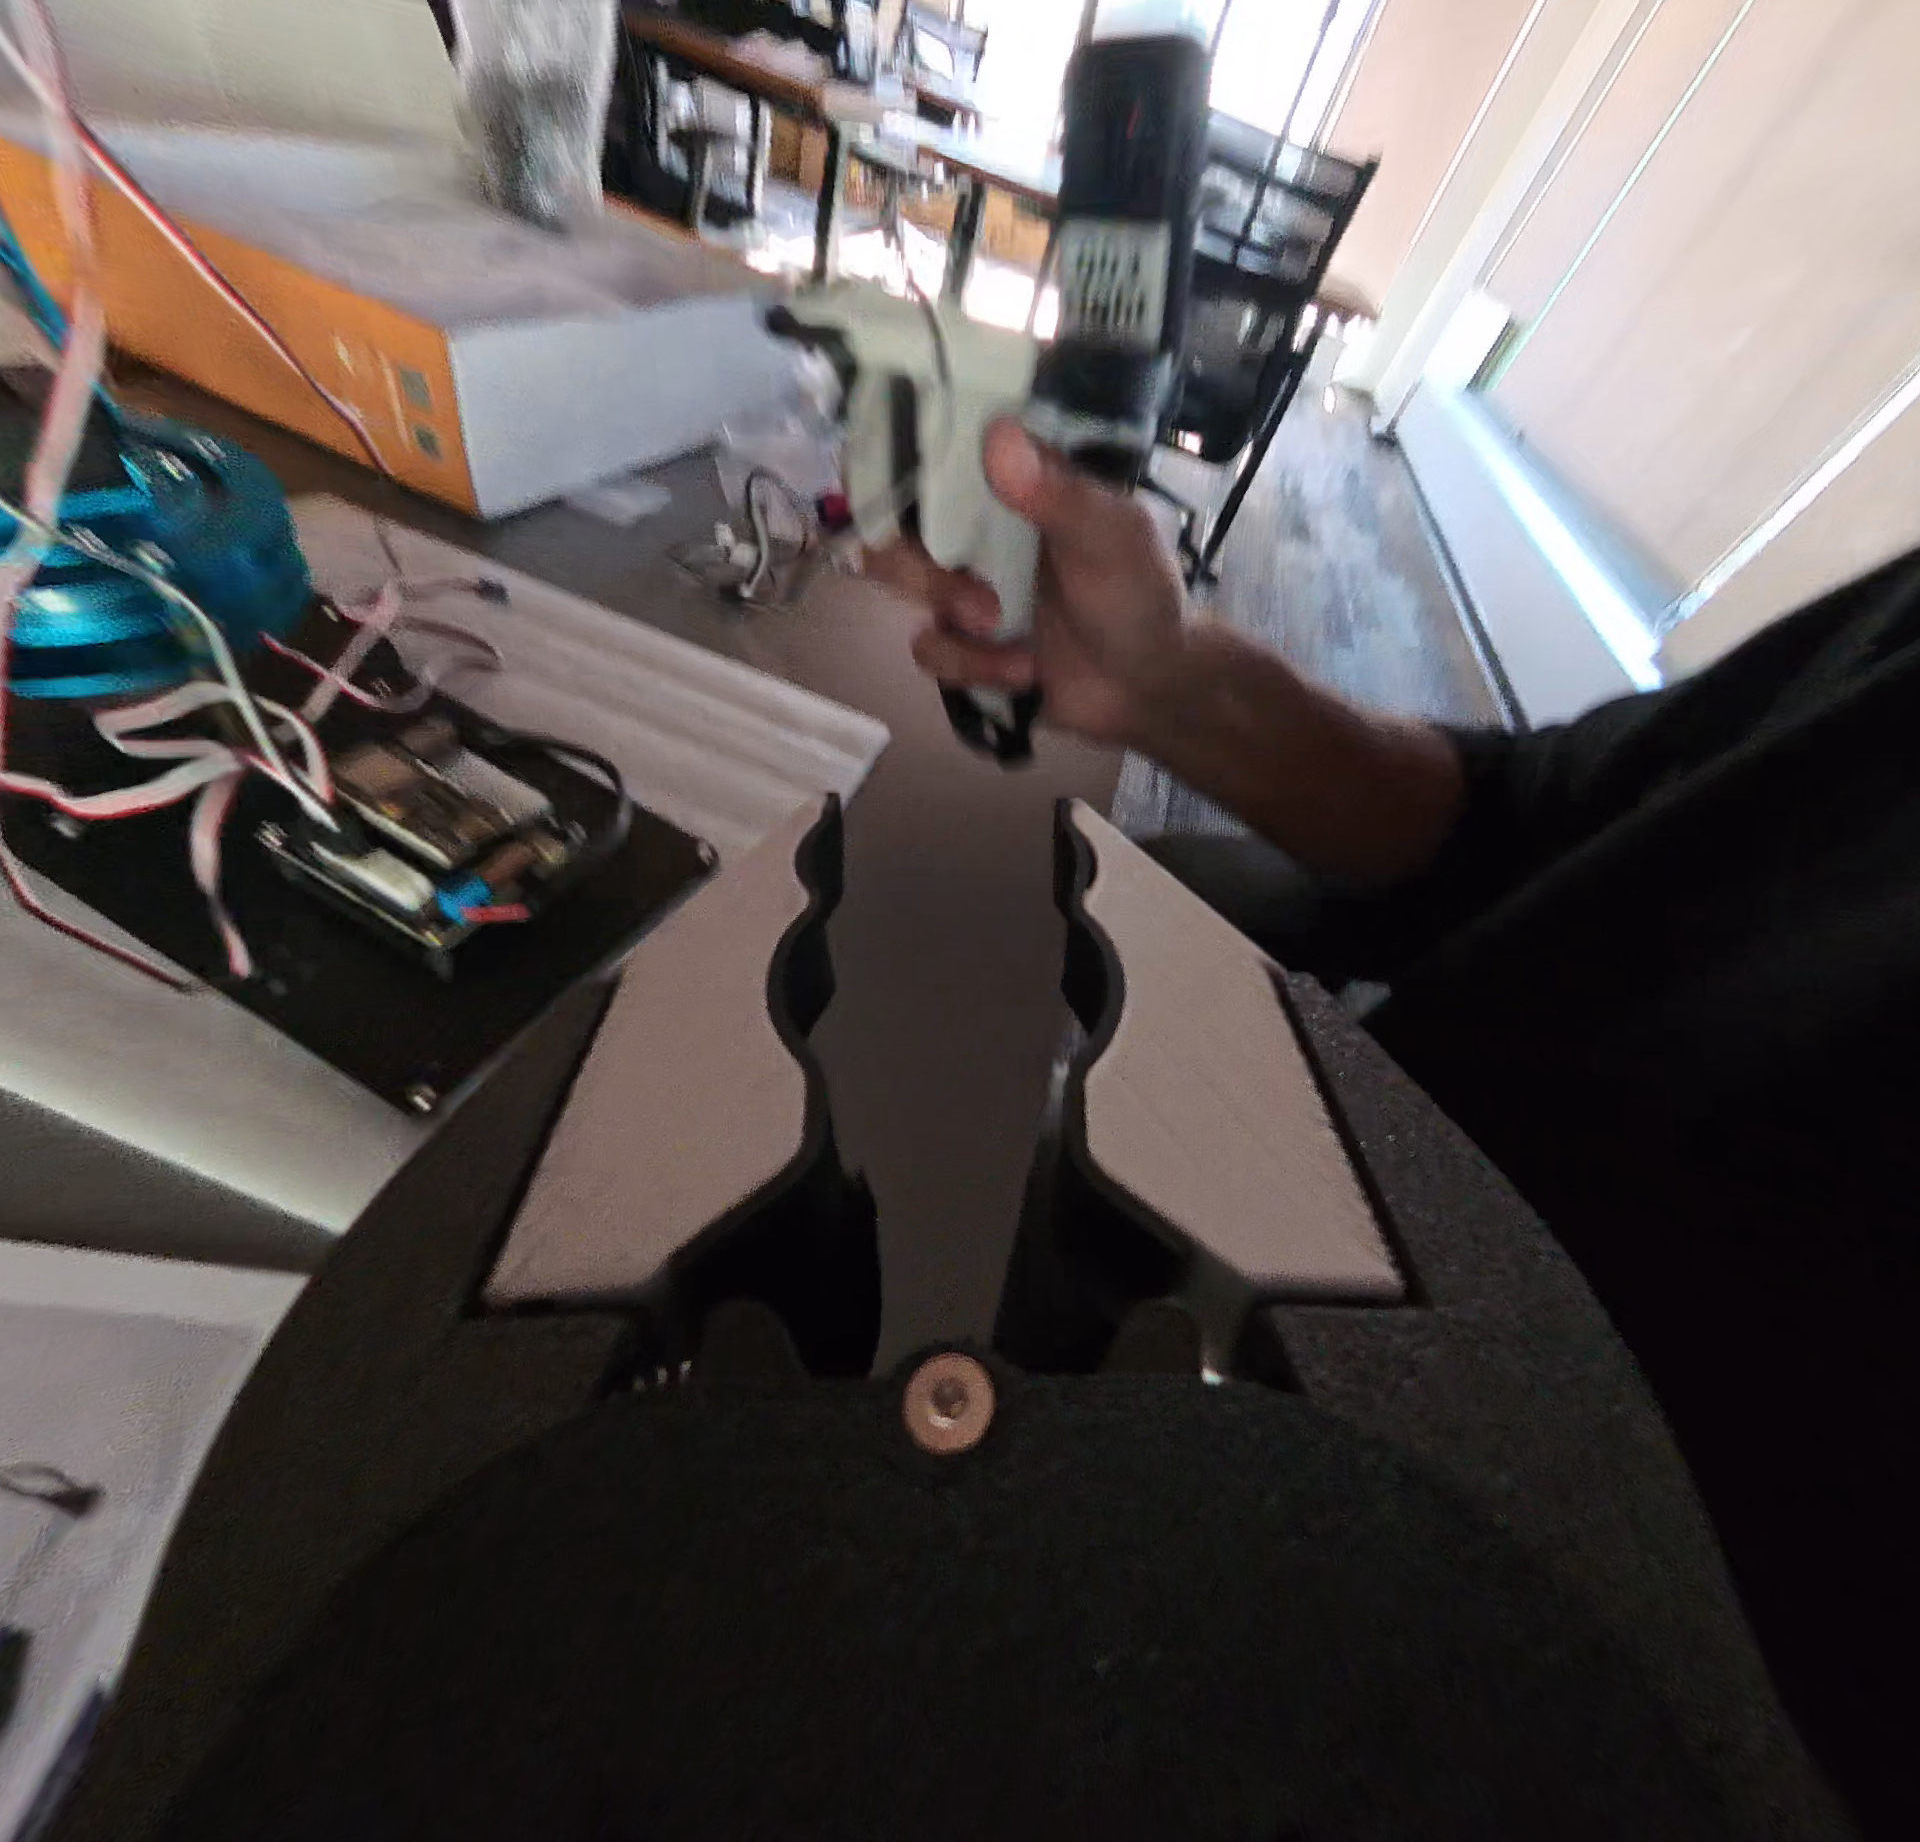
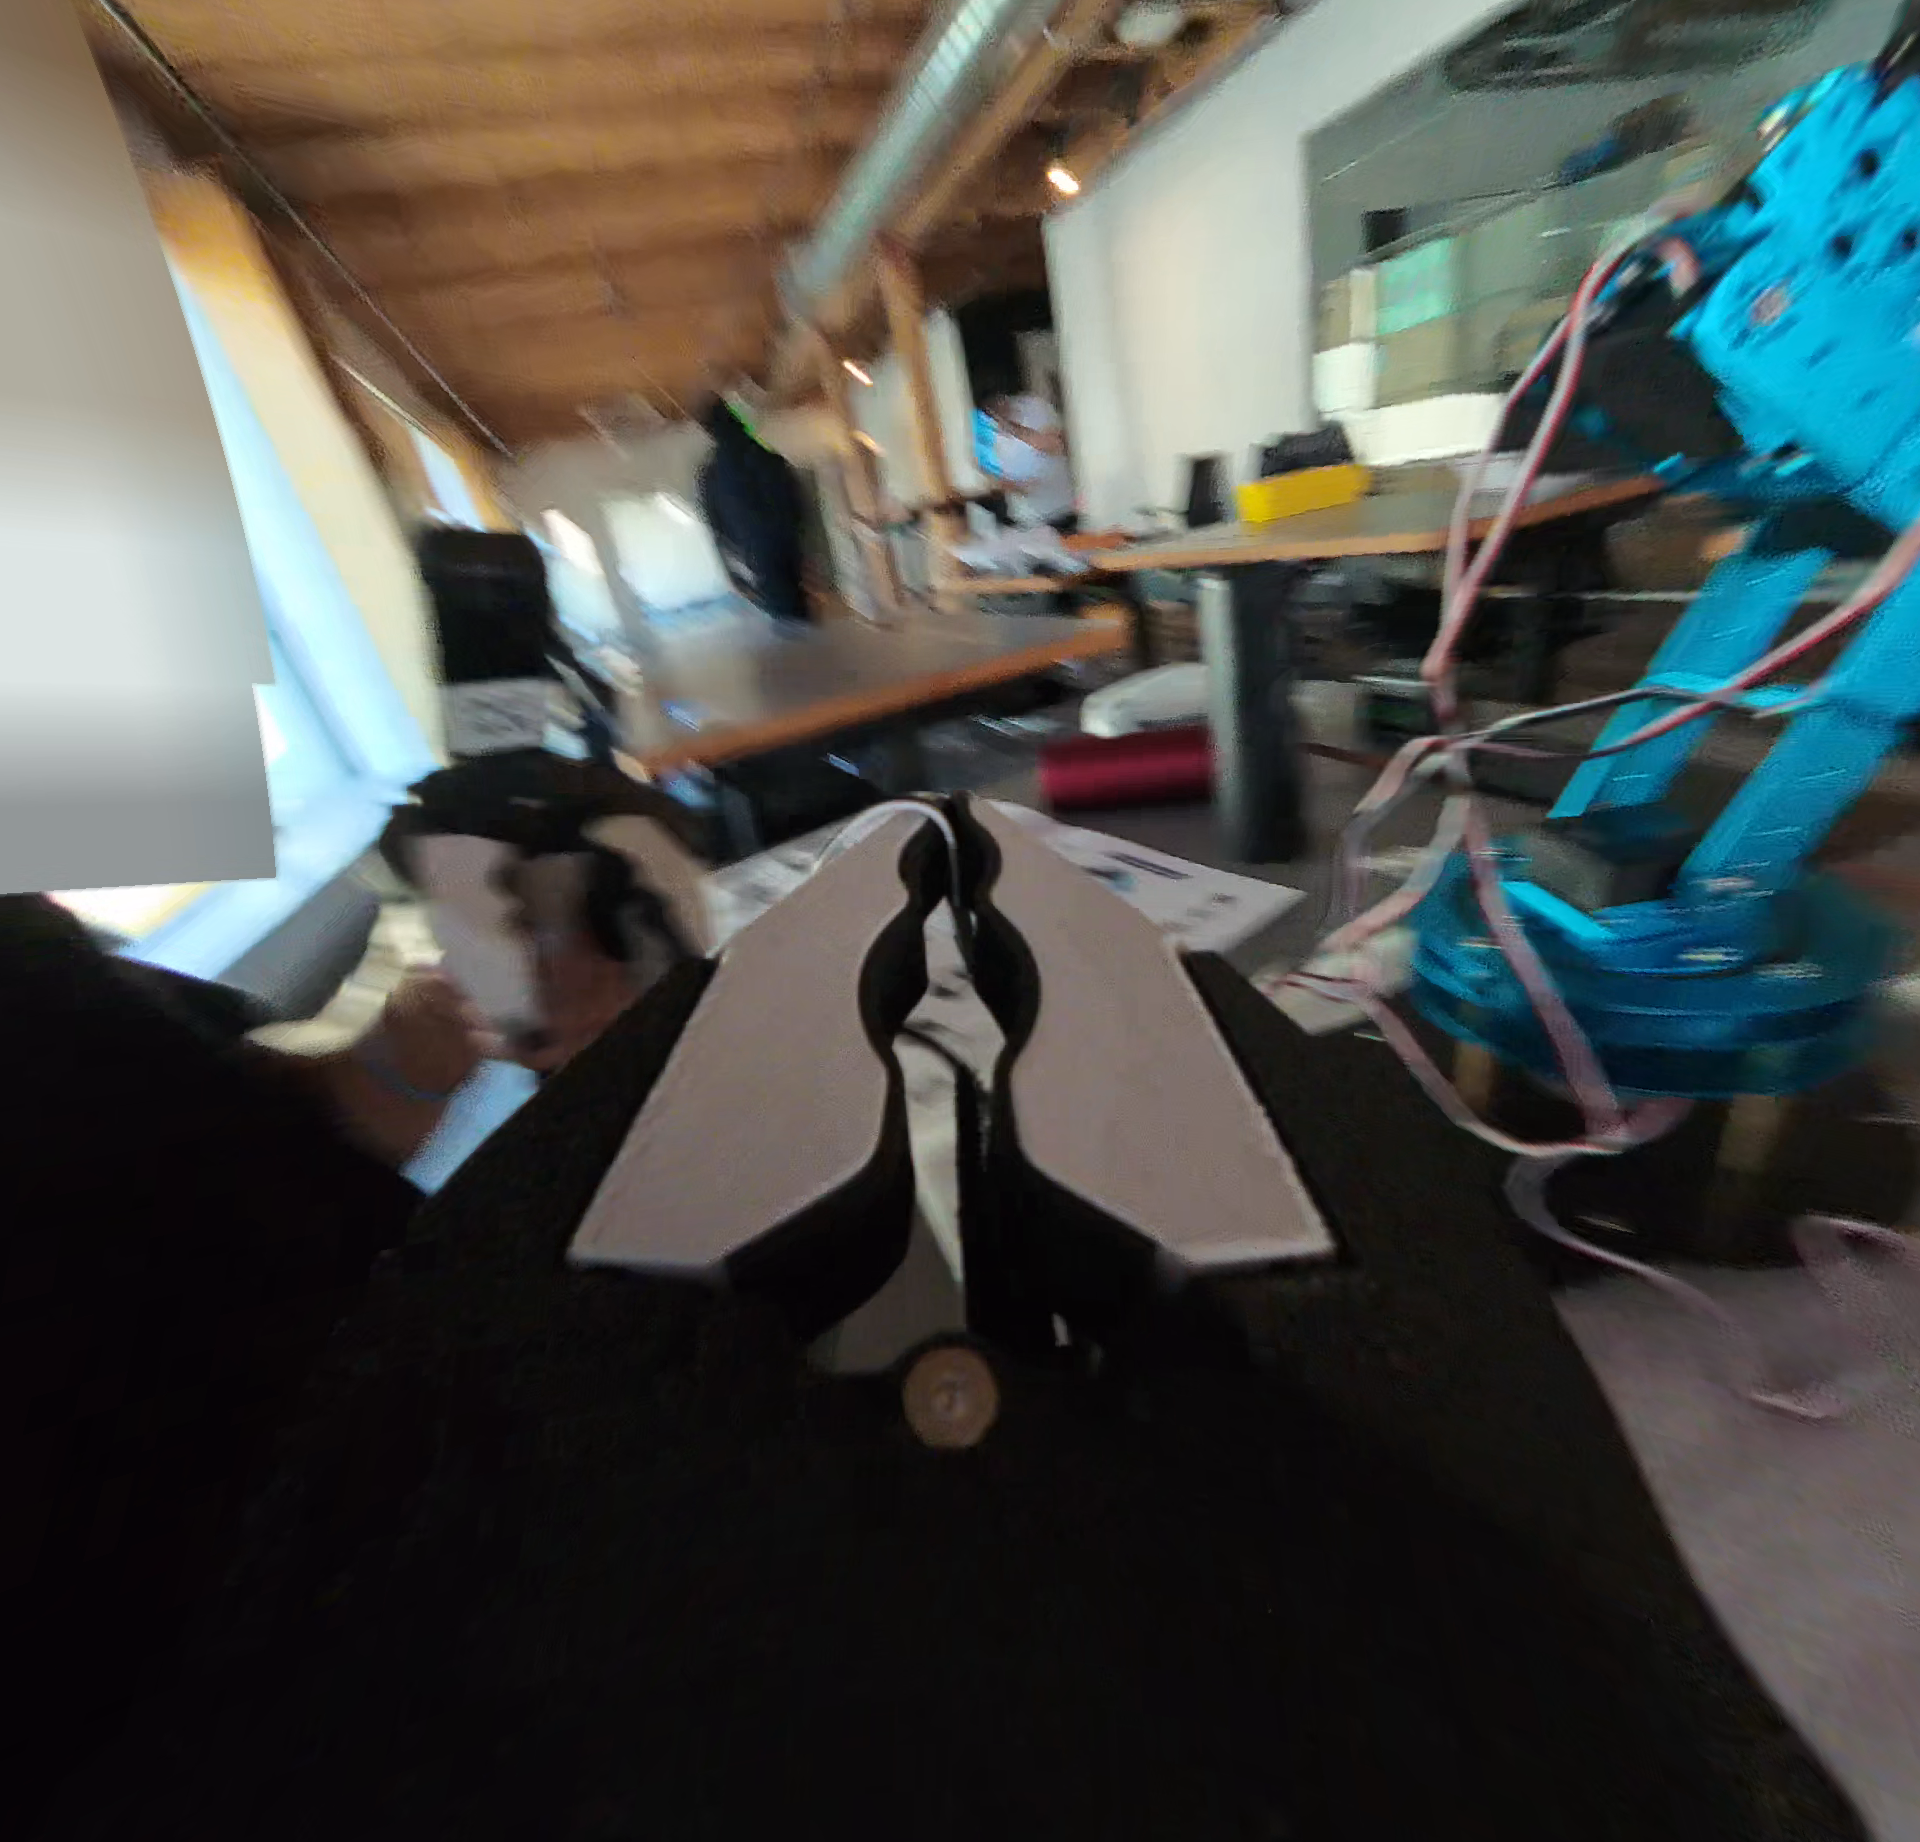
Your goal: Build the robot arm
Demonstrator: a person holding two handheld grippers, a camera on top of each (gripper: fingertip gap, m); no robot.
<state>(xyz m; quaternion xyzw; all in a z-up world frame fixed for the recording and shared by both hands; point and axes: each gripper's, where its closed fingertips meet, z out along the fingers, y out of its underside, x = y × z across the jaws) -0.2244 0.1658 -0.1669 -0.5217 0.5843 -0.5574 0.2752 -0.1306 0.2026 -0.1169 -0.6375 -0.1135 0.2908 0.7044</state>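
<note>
My left gripper (image 1: 951,816) is open and empty, above a dark tabletop. Ahead of it a person's hand (image 1: 1091,618) holds the other, white-and-black gripper (image 1: 800,327) up in the air. To its left a small blue robot arm (image 1: 156,566) with red-and-white wires stands on a black plate (image 1: 343,1013) beside a circuit board (image 1: 436,857). My right gripper (image 2: 951,810) is shut on a thin white wire (image 2: 904,813) that loops over its tip. The blue arm (image 2: 1714,649) stands to its right. The left gripper (image 2: 540,919) shows blurred at the left.
An orange and white box (image 1: 312,317) lies behind the blue arm, and loose wires (image 1: 758,545) lie beyond the white sheet (image 1: 675,680). Long desks (image 2: 883,670), a yellow box (image 2: 1299,493) and a red roll (image 2: 1122,764) fill the room. A person (image 2: 753,514) stands far back. The gap from one gripper's tips to the other's is roughly 11 cm. My left gripper's tips are some 15 cm from the black plate (image 1: 343,1013).
</note>
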